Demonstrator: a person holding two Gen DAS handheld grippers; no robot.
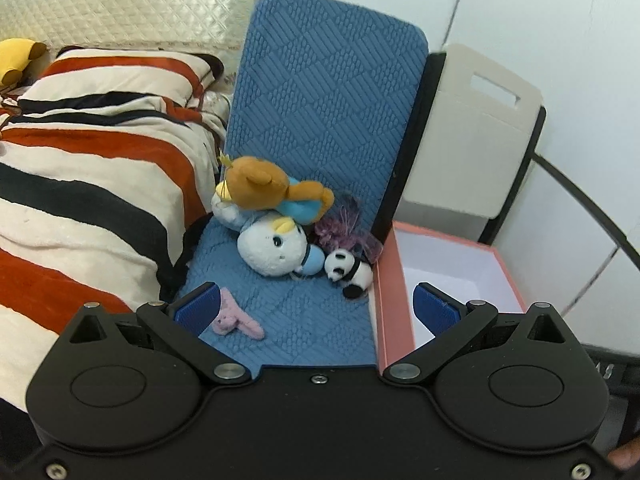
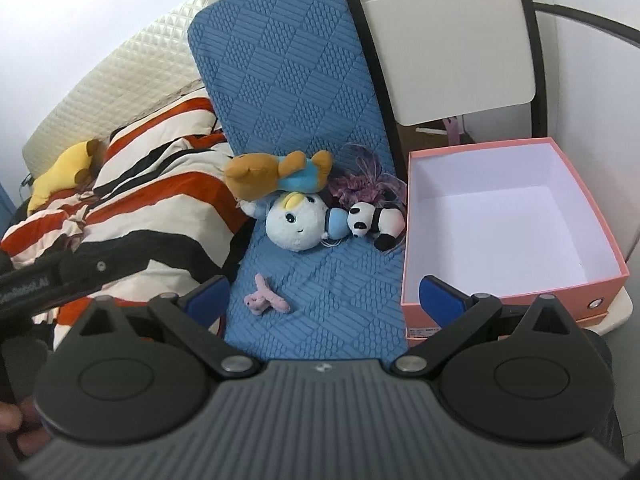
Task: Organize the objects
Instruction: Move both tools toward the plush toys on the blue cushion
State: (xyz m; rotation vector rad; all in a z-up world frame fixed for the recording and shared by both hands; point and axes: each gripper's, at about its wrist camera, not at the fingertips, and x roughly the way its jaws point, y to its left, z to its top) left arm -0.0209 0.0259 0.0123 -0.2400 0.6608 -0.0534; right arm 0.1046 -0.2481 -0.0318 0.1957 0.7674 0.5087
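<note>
On a blue textured cushion (image 1: 320,92) (image 2: 288,80) lies a heap of soft toys: a brown bear in a blue shirt (image 1: 272,190) (image 2: 280,174), a white round-headed doll (image 1: 272,250) (image 2: 294,226), a small panda (image 1: 348,270) (image 2: 374,220) and a purple ribbon tuft (image 1: 344,228) (image 2: 360,184). A little pink plush (image 1: 236,320) (image 2: 266,296) lies nearer, alone. An empty pink box (image 1: 452,276) (image 2: 508,216) stands to the right. My left gripper (image 1: 316,308) and right gripper (image 2: 324,296) are both open wide, holding nothing, short of the toys.
A striped orange, black and cream blanket (image 1: 88,184) (image 2: 152,208) covers the bed on the left, with a yellow plush (image 1: 14,60) (image 2: 60,176) and a quilted cream headboard (image 1: 132,4). A white chair back (image 1: 476,128) (image 2: 448,40) stands behind the box. Part of the left tool (image 2: 48,276) shows.
</note>
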